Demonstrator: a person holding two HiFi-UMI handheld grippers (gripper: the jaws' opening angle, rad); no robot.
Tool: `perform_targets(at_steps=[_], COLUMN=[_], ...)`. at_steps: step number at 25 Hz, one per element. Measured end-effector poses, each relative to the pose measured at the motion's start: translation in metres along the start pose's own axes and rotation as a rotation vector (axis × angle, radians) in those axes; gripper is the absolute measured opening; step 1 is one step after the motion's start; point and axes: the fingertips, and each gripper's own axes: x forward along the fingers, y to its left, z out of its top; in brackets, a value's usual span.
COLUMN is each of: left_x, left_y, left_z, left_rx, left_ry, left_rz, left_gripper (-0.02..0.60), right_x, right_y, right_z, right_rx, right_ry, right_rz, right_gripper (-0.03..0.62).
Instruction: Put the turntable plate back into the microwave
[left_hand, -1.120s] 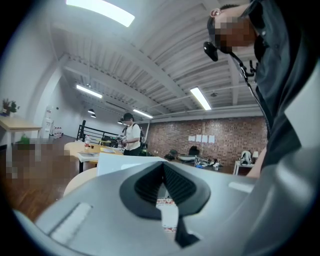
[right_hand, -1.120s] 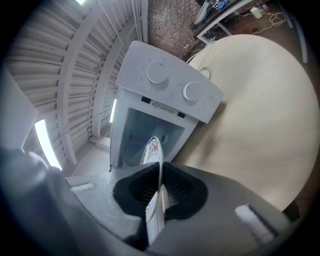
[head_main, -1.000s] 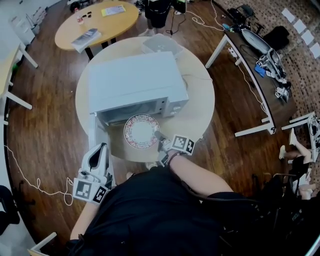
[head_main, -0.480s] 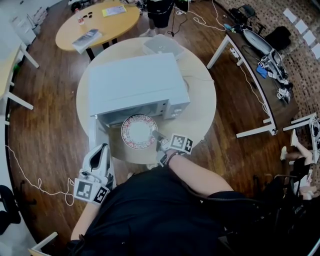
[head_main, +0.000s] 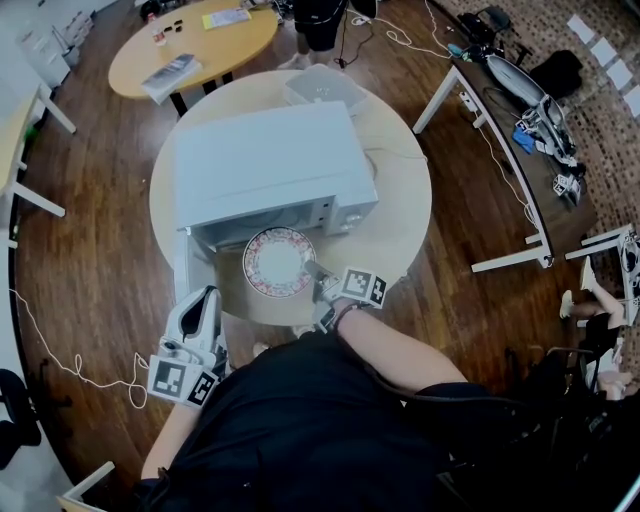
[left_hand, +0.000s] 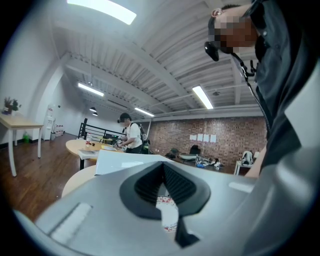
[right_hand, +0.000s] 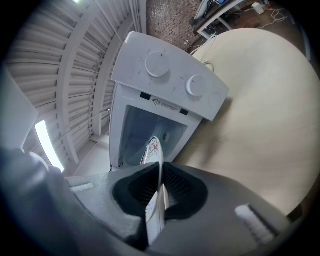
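Note:
The white microwave (head_main: 265, 165) stands on a round beige table (head_main: 400, 215), its door (head_main: 188, 275) swung open toward me at the left. My right gripper (head_main: 318, 278) is shut on the rim of the turntable plate (head_main: 278, 262), white with a red patterned border, which it holds flat just in front of the open cavity. In the right gripper view the plate (right_hand: 152, 150) runs edge-on between the jaws of that gripper (right_hand: 160, 187) toward the microwave (right_hand: 165, 95). My left gripper (head_main: 203, 300) hangs off the table near the door, jaws together and empty (left_hand: 162, 172).
A grey tray (head_main: 322, 88) sits behind the microwave. A second round wooden table (head_main: 195, 45) with small items stands farther back, with a person (head_main: 320, 20) beside it. Desks with gear (head_main: 500, 100) line the right. A white cable (head_main: 60, 365) trails on the floor.

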Motion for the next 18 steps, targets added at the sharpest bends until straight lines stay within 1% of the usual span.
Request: perform_targets(at_steps=[5, 10, 18], left_x=[0.004, 0.011, 0.023], left_y=[-0.001, -0.005, -0.010], left_z=[-0.001, -0.006, -0.001], left_rx=[-0.005, -0.011, -0.005], left_ry=[-0.001, 0.007, 0.003], left_rz=[0.005, -0.024, -0.064], left_gripper=[0.006, 0.006, 0.006], right_x=[0.000, -0.007, -0.014], right_y=[0.003, -0.001, -0.004], right_z=[0.003, 0.008, 0.017], right_rx=[-0.012, -0.015, -0.017], right_ry=[0.002, -0.014, -0.036], right_rz=[0.006, -0.003, -0.013], right_gripper=[0.018, 0.018, 0.018])
